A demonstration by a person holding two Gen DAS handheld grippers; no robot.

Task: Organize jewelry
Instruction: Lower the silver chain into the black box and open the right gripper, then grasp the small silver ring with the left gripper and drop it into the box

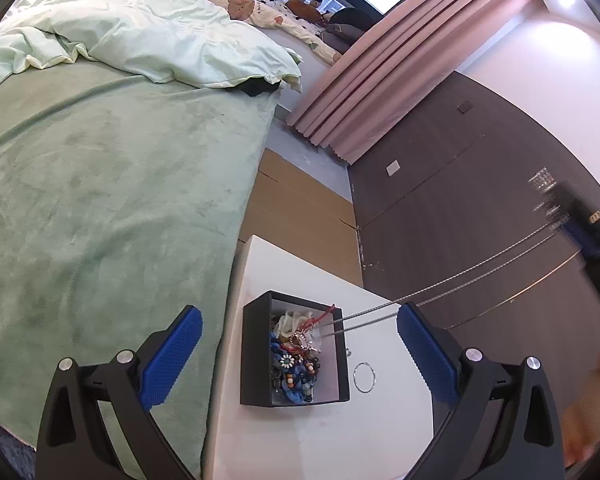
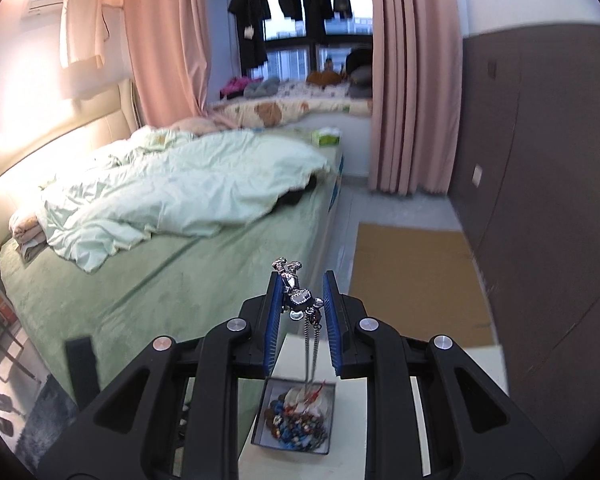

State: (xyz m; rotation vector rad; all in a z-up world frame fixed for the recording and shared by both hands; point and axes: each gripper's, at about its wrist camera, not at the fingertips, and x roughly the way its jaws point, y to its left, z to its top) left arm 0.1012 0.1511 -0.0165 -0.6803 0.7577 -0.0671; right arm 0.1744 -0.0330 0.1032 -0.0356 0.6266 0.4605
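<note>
A black jewelry box [image 1: 256, 360] full of beads and trinkets stands on a white table [image 1: 300, 440]. My left gripper [image 1: 300, 344] is open and empty, hovering above the box. My right gripper [image 2: 300, 292] is shut on a silver necklace's pendant [image 2: 296, 296], held high above the box [image 2: 296, 416]. The necklace chain [image 1: 460, 276] hangs down taut into the box. A thin silver ring [image 1: 364, 377] and a small ring [image 1: 348, 352] lie on the table right of the box.
A green bed [image 1: 100, 200] with a pale duvet [image 1: 140, 32] lies left of the table. Cardboard sheets [image 1: 300, 208] cover the floor beyond. A dark wall panel [image 1: 460, 200] and pink curtain [image 1: 400, 60] are at right.
</note>
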